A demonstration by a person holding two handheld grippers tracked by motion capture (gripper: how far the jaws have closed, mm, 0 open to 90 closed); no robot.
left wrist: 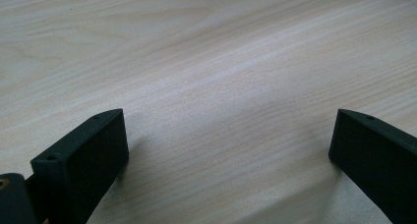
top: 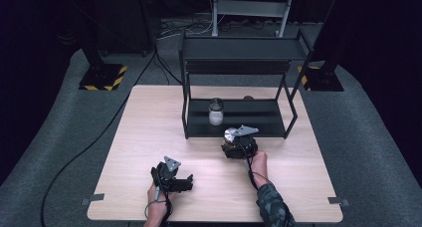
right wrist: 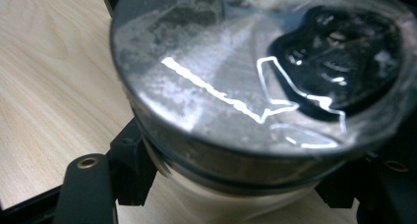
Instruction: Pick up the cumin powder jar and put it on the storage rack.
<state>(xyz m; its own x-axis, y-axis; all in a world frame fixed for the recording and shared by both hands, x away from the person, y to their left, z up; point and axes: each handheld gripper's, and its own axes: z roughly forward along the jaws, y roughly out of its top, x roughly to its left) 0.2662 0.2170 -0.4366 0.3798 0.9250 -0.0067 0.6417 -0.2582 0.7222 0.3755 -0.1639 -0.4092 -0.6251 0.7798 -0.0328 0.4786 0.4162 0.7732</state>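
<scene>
Nearest us, our left gripper (top: 185,183) rests low over the bare table (top: 149,122), jaws spread wide with nothing between them. Farther out, our right gripper (top: 234,142) has its jaws clamped below the metal lid of a jar (right wrist: 236,111), just in front of the black rack (top: 239,125). Beyond, a second jar (top: 216,112) stands upright on the rack's lower shelf.
</scene>
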